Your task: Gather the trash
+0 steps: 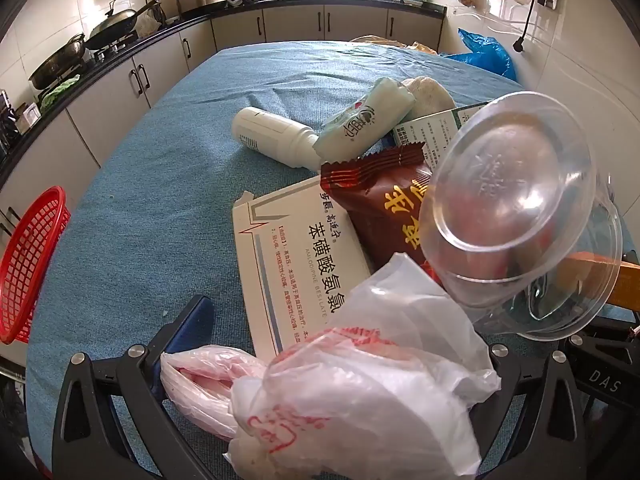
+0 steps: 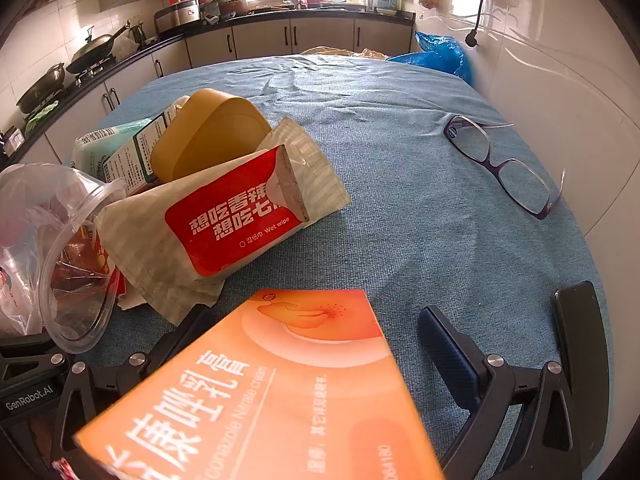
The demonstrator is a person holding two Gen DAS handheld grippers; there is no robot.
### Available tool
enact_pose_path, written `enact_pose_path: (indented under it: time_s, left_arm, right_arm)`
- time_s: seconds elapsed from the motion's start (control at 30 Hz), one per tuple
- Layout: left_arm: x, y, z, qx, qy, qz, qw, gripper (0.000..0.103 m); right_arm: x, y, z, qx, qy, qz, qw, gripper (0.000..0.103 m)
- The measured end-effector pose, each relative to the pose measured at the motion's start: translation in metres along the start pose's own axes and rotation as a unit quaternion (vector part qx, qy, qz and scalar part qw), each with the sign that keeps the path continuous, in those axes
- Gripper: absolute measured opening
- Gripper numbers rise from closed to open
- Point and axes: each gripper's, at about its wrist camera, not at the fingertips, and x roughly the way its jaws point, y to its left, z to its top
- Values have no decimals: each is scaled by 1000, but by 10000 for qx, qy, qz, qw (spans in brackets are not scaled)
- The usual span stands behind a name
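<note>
Now, left hand-held gripper (image 1: 320,400) wide around plastic bag (image 1: 352,392), right hand-held gripper (image 2: 316,360) wide (orange box (image 2: 272,392) between).

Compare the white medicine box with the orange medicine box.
The white medicine box lies flat on the blue cloth, with grey and red print; the orange medicine box sits tilted, with a peach-coloured picture and white lettering. A brown wrapper and plastic bag overlap the white box; nothing covers the orange one. Both are flat cardboard cartons printed in Chinese.
</note>
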Motion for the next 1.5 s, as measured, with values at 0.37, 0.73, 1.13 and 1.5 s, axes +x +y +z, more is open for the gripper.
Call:
enact_pose_path:
  time_s: [0.37,0.73,1.13,1.5]
  left_arm:
    - [-23,5,-21,127,-225,-75,9996,103]
    - [-97,28,-55,84,-1081,-772,9911,103]
    - [-157,52,-120,-48,-2277,-167,9736,103]
    - [-141,63,-130,-15,-1961,-210,9804,103]
  right_arm:
    - [-13,-5,-11,42,153,19,9999,103]
    - [-102,-4,-65,-104,-476,159,9987,102]
    - [-188,3,-124,19,-2074,223,9780,100]
    - [-174,21,-130,-160,-1892,531,9804,82]
